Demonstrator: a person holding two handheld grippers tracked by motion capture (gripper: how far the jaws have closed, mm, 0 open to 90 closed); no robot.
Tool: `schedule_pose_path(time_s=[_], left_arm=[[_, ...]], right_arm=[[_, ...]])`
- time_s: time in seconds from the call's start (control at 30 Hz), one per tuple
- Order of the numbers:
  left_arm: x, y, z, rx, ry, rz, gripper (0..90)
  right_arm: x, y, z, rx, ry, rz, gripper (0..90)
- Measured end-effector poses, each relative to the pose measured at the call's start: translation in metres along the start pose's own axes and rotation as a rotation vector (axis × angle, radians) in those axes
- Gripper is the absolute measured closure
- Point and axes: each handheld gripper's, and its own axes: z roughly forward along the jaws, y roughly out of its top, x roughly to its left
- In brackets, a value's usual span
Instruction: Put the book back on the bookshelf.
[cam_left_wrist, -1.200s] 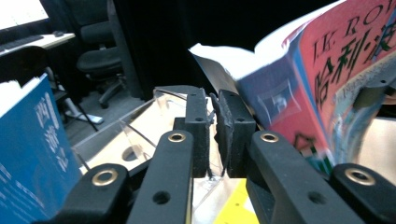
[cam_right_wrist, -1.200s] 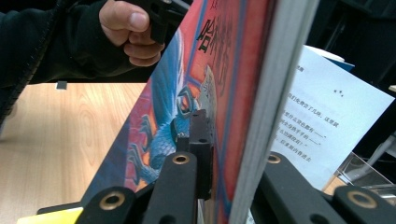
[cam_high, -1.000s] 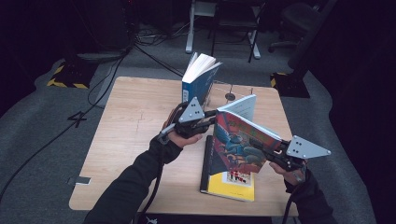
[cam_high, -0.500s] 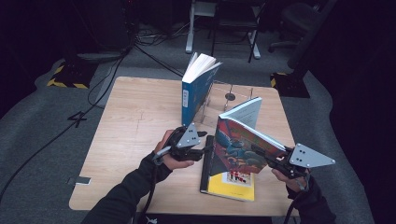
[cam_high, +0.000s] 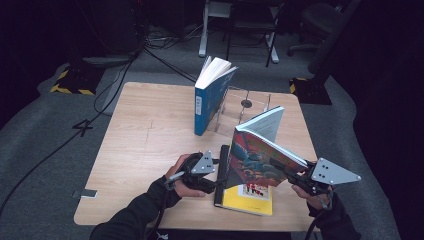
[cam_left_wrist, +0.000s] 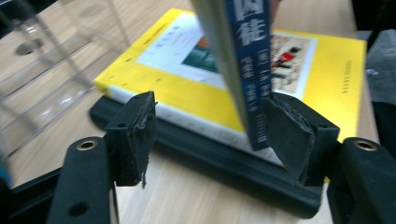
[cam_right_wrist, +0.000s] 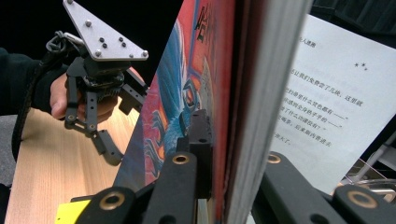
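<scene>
A colourful illustrated book (cam_high: 257, 155) stands tilted on its lower edge above a flat yellow book (cam_high: 247, 200), its pages fanning open. My right gripper (cam_high: 287, 172) is shut on its front cover and pages from the right; in the right gripper view the jaws (cam_right_wrist: 224, 154) clamp that cover. My left gripper (cam_high: 219, 172) is open at the bottom of the book's spine. In the left gripper view the blue spine (cam_left_wrist: 252, 79) stands between the open jaws (cam_left_wrist: 210, 130), close against the right-hand pad (cam_left_wrist: 292, 135).
The yellow book (cam_left_wrist: 187, 70) lies on a black book (cam_left_wrist: 210, 172) near the table's front edge (cam_high: 150, 220). A blue book (cam_high: 210, 95) stands upright in a clear acrylic rack (cam_high: 245, 107) at the back. Chairs and cables are on the floor beyond.
My left gripper has come down and toward the person, from beside the book's upper edge to the bottom of its spine. The right gripper has stood the book up more steeply.
</scene>
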Motion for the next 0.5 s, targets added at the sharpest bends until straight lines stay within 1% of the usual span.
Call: schedule_pose_path(time_s=[0.03,0.07,0.13,0.17,0.2,0.3,0.33,0.37,0.4,0.43,0.47,0.5], left_arm=[[-0.001,0.001,0.004,-0.008,-0.012,-0.014,35.1],[-0.001,0.001,0.007,-0.010,-0.017,-0.016,34.3],[-0.003,0.004,0.014,-0.016,-0.014,-0.017,34.5],[-0.003,0.004,0.014,-0.016,-0.014,-0.017,34.5],[-0.005,0.007,0.017,-0.027,-0.021,-0.017,34.5],[-0.010,0.014,0.021,-0.049,-0.027,-0.002,35.3],[-0.011,0.016,0.022,-0.061,-0.032,0.004,36.8],[-0.012,0.018,0.022,-0.068,-0.028,0.008,39.1],[-0.012,0.020,0.023,-0.077,-0.023,0.008,39.3],[-0.012,0.023,0.023,-0.093,-0.026,0.006,40.3],[-0.012,0.026,0.024,-0.115,-0.025,0.006,43.1],[-0.013,0.028,0.024,-0.130,-0.017,0.004,45.8]], right_arm=[[0.000,0.000,-0.001,0.000,0.002,-0.002,83.3],[0.001,0.000,-0.001,-0.001,0.004,-0.005,83.3],[0.003,0.000,-0.003,0.002,0.004,-0.006,83.3],[0.003,0.000,-0.003,0.002,0.004,-0.006,83.3],[0.003,0.001,-0.003,0.002,0.004,-0.010,83.3],[0.006,0.000,-0.006,0.002,0.007,-0.015,83.2],[0.007,0.001,-0.007,0.002,0.008,-0.018,83.2],[0.007,0.000,-0.008,0.002,0.009,-0.019,83.1],[0.008,0.000,-0.009,0.000,0.011,-0.020,83.1],[0.009,0.000,-0.010,0.003,0.012,-0.019,83.1],[0.009,0.000,-0.011,0.001,0.011,-0.020,82.9],[0.010,0.000,-0.012,0.002,0.012,-0.024,82.7]])
